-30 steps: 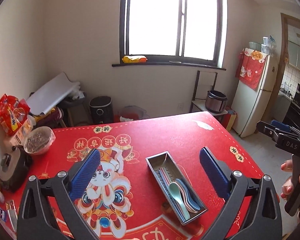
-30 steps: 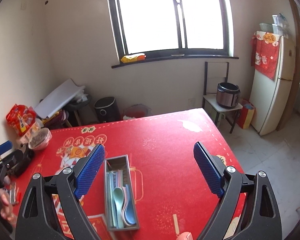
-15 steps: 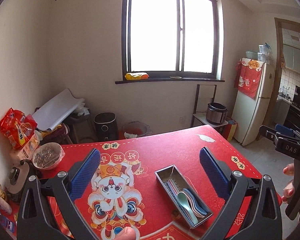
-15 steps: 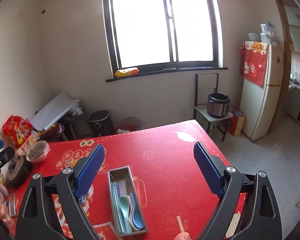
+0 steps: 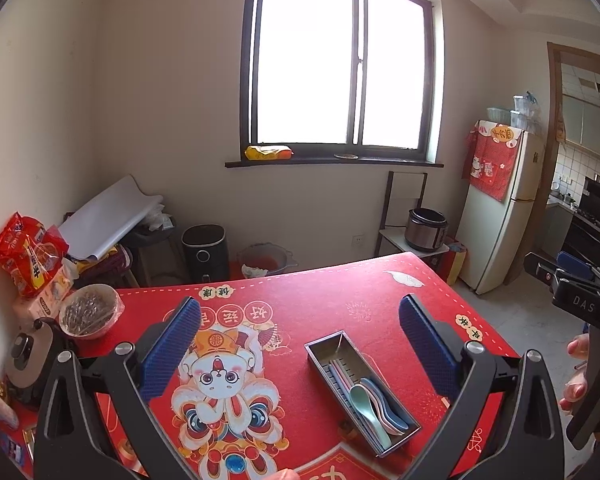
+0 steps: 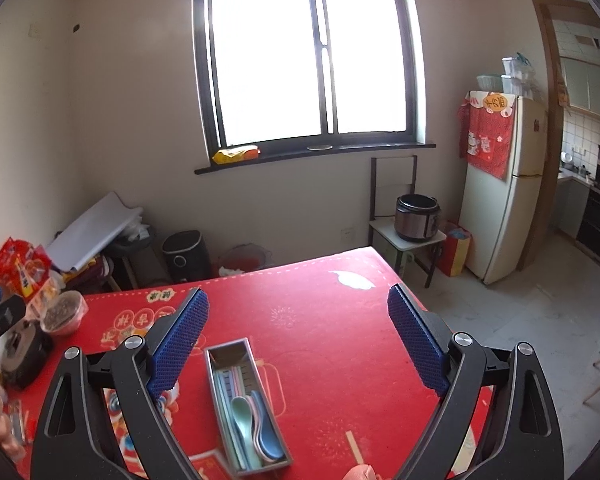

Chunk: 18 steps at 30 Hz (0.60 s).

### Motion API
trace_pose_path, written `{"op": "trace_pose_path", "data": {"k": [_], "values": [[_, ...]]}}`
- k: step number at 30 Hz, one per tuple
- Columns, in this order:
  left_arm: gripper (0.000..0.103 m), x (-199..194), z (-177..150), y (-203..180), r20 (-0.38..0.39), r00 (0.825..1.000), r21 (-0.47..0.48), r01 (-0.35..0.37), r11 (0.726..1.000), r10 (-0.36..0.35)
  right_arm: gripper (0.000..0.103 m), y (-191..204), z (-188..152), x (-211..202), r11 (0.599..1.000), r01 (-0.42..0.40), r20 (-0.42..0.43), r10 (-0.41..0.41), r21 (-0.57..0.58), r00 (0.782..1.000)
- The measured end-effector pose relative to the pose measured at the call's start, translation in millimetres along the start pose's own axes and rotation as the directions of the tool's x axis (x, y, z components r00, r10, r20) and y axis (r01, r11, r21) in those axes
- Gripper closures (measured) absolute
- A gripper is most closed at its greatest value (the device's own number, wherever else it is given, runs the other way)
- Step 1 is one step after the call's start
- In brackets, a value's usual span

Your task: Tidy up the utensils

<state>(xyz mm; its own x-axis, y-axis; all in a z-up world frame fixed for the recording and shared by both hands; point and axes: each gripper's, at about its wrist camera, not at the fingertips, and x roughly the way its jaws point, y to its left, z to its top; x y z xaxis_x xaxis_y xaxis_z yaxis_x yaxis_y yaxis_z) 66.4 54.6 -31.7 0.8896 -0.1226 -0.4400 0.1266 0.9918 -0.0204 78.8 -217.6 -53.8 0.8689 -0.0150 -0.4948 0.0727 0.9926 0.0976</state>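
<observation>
The metal tray [image 5: 362, 390] lies on the red surface [image 5: 332, 300], with its long side running away from the camera and a little to the left in the left wrist view. Inside it the spoons [image 5: 374, 402] are stacked at the near end (a mint green one on top, then pink and blue ones), and thin pastel sticks, probably chopsticks [image 5: 342, 378], lie along its left wall. In the right wrist view the same tray [image 6: 246, 404] is low in the middle of the frame, with the spoons [image 6: 252, 430] again at the near end.

The left tool [image 5: 300, 348] is held above the surface with its two blue pads wide apart and nothing between them; the tray shows in the gap, closer to the right pad. The right tool [image 6: 298, 336] is also spread wide and holds nothing; here the tray is just beside the left pad. At the right edge of the left wrist view a hand [image 5: 578, 372] grips the black handle of the other tool.

A small wooden stick [image 6: 354, 446] lies on the surface to the right of the tray. At the far left of the surface stand a covered bowl [image 5: 90, 312], a red snack bag [image 5: 26, 256] and a dark kettle [image 5: 28, 360]. Behind are a window [image 5: 340, 68], a fridge [image 5: 500, 216] and a rice cooker [image 5: 426, 228].
</observation>
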Motion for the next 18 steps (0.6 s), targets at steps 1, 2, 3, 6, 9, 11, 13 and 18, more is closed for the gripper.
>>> {"op": "trace_pose_path", "data": {"k": [1, 2, 3, 6, 9, 11, 13, 18], "values": [[0.006, 0.0, 0.3, -0.1, 0.000, 1.000, 0.000, 0.000, 1.000, 0.000, 0.015, 0.4, 0.1, -0.2, 1.000, 0.000, 0.002, 0.000, 0.001, 1.000], [0.006, -0.1, 0.4, -0.2, 0.001, 1.000, 0.000, 0.001, 1.000, -0.001, 0.015, 1.0, 0.0, -0.6, 1.000, 0.002, 0.003, -0.002, 0.001, 1.000], [0.006, 0.1, 0.5, 0.0, 0.002, 1.000, 0.000, 0.003, 1.000, -0.003, 0.015, 1.2, 0.5, -0.6, 1.000, 0.004, 0.004, -0.004, 0.001, 1.000], [0.006, 0.7, 0.7, 0.0, 0.003, 1.000, -0.001, 0.002, 1.000, -0.002, 0.015, 2.6, 0.9, -1.5, 1.000, 0.009, 0.009, -0.009, -0.001, 1.000], [0.006, 1.4, 1.6, 0.1, 0.003, 1.000, -0.004, 0.004, 1.000, -0.004, 0.015, 4.6, 0.7, -2.6, 1.000, 0.017, 0.013, -0.017, -0.010, 1.000], [0.006, 1.9, 2.4, 0.6, 0.004, 1.000, -0.006, 0.003, 1.000, -0.003, 0.015, 5.1, 1.2, -3.6, 1.000, 0.014, 0.017, -0.014, -0.011, 1.000], [0.006, 2.0, 2.8, 0.2, 0.005, 1.000, -0.009, 0.002, 1.000, -0.002, 0.015, 6.4, 1.3, -5.0, 1.000, 0.017, 0.022, -0.016, -0.019, 1.000], [0.006, 3.1, 4.3, -0.4, 0.007, 1.000, -0.014, -0.012, 1.000, 0.012, 0.015, 7.3, 1.2, -8.6, 0.999, 0.024, 0.038, -0.023, -0.028, 0.999]]}}
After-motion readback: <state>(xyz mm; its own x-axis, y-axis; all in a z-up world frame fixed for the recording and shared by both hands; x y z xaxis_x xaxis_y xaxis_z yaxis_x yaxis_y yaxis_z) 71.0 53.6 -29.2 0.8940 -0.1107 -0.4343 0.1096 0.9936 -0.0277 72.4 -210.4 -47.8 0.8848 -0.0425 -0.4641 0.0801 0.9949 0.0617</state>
